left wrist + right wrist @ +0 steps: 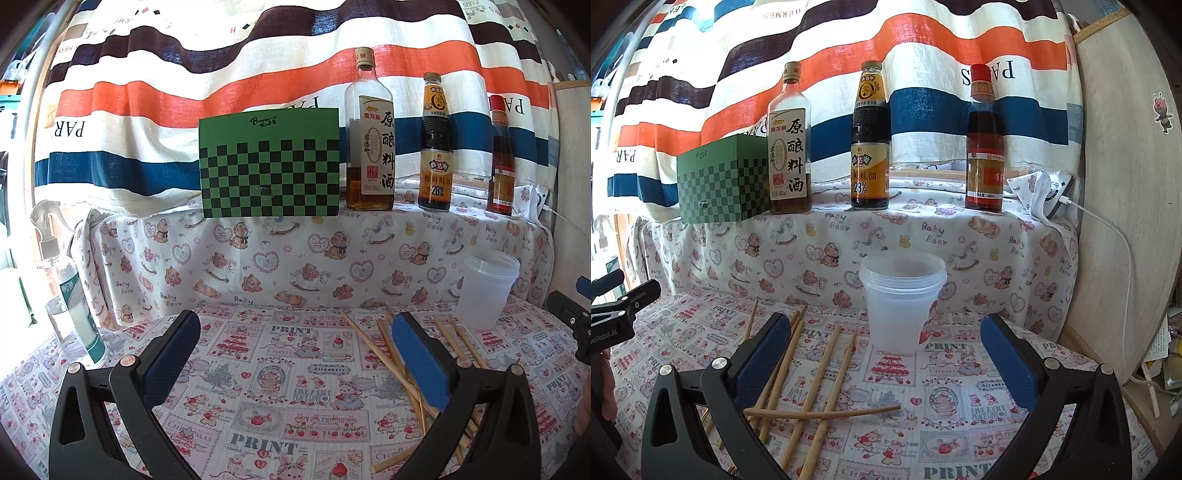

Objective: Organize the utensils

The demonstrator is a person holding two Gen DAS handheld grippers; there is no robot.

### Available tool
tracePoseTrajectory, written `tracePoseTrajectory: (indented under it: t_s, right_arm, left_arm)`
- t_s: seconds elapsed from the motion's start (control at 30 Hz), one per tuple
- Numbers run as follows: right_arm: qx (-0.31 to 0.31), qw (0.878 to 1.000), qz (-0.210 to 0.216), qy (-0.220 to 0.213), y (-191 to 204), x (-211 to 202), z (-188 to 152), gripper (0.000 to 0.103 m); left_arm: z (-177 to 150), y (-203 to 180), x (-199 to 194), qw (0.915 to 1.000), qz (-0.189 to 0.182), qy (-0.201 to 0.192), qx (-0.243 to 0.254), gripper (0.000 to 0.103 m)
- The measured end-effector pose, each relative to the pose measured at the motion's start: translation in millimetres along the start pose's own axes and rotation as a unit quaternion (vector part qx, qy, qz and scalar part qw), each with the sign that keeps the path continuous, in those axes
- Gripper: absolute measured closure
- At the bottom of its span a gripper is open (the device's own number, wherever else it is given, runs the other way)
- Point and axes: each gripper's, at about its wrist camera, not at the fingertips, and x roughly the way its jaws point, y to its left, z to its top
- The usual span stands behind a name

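Several wooden chopsticks (812,391) lie loose and crossed on the printed tablecloth; in the left wrist view they (373,350) lie by the right finger. A translucent plastic cup (903,299) stands upright behind them; it also shows in the left wrist view (485,291). My left gripper (295,354) is open and empty, left of the chopsticks. My right gripper (886,354) is open and empty, its left finger (764,354) over the chopsticks, the cup straight ahead between the fingers. The right gripper shows at the left wrist view's right edge (576,321), and the left gripper at the right wrist view's left edge (617,314).
On a cloth-covered ledge behind stand a green checkered box (269,162), a cooking wine bottle (369,136), an oyster sauce bottle (436,147) and a red-capped bottle (500,158). A spray bottle (70,295) stands at the left. A white cable (1115,236) hangs at the right wall.
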Motion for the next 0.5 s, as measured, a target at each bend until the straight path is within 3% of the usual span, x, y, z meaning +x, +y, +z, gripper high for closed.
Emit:
tracePoseTrajectory:
  t_s: [0.5]
  right_arm:
    - [0.001,1.0,0.0,0.001,0.2,0.5,0.2,0.0]
  left_arm:
    - [-0.2,0.1,0.1,1.0,0.0,0.0,0.001,0.0]
